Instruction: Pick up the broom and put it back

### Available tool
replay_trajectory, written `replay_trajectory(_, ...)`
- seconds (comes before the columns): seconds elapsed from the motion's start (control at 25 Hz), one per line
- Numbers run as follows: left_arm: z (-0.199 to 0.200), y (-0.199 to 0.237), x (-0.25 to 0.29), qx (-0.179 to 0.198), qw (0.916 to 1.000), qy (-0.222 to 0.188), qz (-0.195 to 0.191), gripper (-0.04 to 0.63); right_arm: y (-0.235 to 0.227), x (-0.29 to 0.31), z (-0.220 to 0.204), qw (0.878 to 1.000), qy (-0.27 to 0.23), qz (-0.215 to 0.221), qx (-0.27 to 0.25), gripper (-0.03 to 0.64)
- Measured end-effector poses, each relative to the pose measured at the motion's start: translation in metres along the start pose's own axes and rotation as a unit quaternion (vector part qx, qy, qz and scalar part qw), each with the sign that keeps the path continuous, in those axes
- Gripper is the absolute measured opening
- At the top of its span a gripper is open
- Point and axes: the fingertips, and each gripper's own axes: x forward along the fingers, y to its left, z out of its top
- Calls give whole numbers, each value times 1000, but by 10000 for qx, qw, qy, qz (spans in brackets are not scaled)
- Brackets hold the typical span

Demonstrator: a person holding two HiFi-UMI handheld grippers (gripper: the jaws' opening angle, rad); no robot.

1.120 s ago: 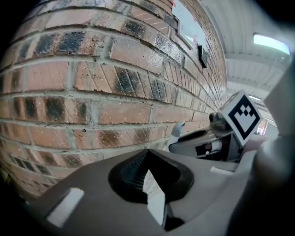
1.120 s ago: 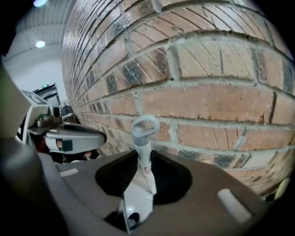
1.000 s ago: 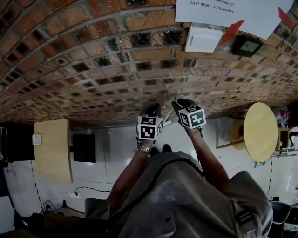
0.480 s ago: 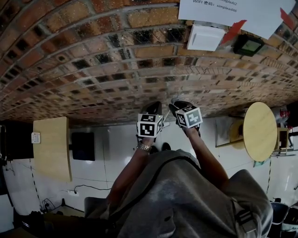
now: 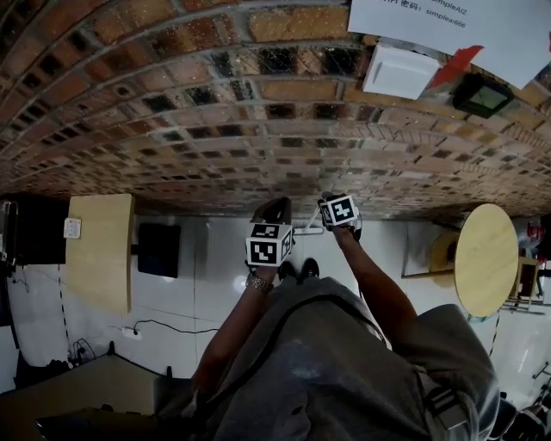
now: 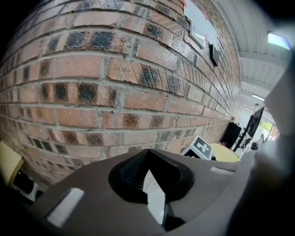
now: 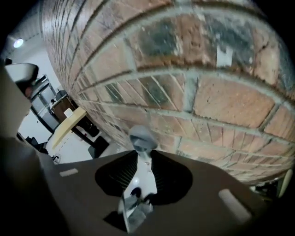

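Note:
The broom shows as a white handle point(image 7: 144, 177) with a grey end cap point(image 7: 142, 137). My right gripper point(image 7: 143, 154) is shut on that handle just below the cap, close to the brick wall point(image 7: 207, 92). In the left gripper view a white strip of the handle point(image 6: 154, 193) sits pinched between the dark pads of my left gripper point(image 6: 148, 159), which is shut on it. From the head view the left gripper point(image 5: 274, 214) and right gripper point(image 5: 334, 205) hang side by side before the wall, with a thin white piece of the handle point(image 5: 312, 226) between them. The broom's head is hidden.
The brick wall point(image 5: 215, 129) carries a white box point(image 5: 396, 71), a paper notice point(image 5: 448, 17) and a black device point(image 5: 480, 95). A round wooden table point(image 5: 486, 258) stands at the right, a rectangular wooden table point(image 5: 99, 258) and a black box point(image 5: 159, 250) at the left. Cables point(image 5: 146, 332) lie on the white floor.
My right gripper has sunk away from the head camera with the handle; its marker cube looks smaller. The left gripper has shifted a little. Both grips are unchanged.

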Motion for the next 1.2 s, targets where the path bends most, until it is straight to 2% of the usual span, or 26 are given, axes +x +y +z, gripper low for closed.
replay_trajectory(0.24, -45, 2, -18, -272, 9982, 346, 412, -6, -25, 25, 23, 9991, -369, -194, 63, 95)
replay_trajectory(0.28, -52, -1, -19, -281, 9979, 392, 421, -6, -28, 25, 23, 9990, -389, -205, 98, 125)
replay_trajectory(0.32, -59, -4, -21, -290, 9977, 440, 424, -6, -28, 24, 22, 9989, -399, -208, 124, 185)
replay_trajectory(0.36, -66, -7, -25, -299, 9975, 481, 423, -6, -27, 23, 18, 9989, -400, -208, 143, 201)
replay_trajectory(0.6, -84, -18, -55, -170, 9988, 339, 320, -6, -4, -3, -17, 9990, -339, -175, 253, 195)
replay_trajectory(0.76, -99, -33, -90, -164, 9996, 210, 118, -6, 43, -48, -52, 9964, -590, 99, 599, 123)
replay_trajectory(0.92, -128, -48, -132, -106, 9998, 78, -124, -6, 118, -107, -82, 9903, -1048, 364, 836, -1)
replay_trajectory(1.08, -176, -57, -172, -251, 9992, 208, -249, -6, 212, -148, -132, 9883, -1058, 738, 817, -3)
replay_trajectory(1.2, -192, -69, -189, -272, 9985, 218, -424, -6, 260, -175, -156, 9865, -1149, 937, 699, -3)
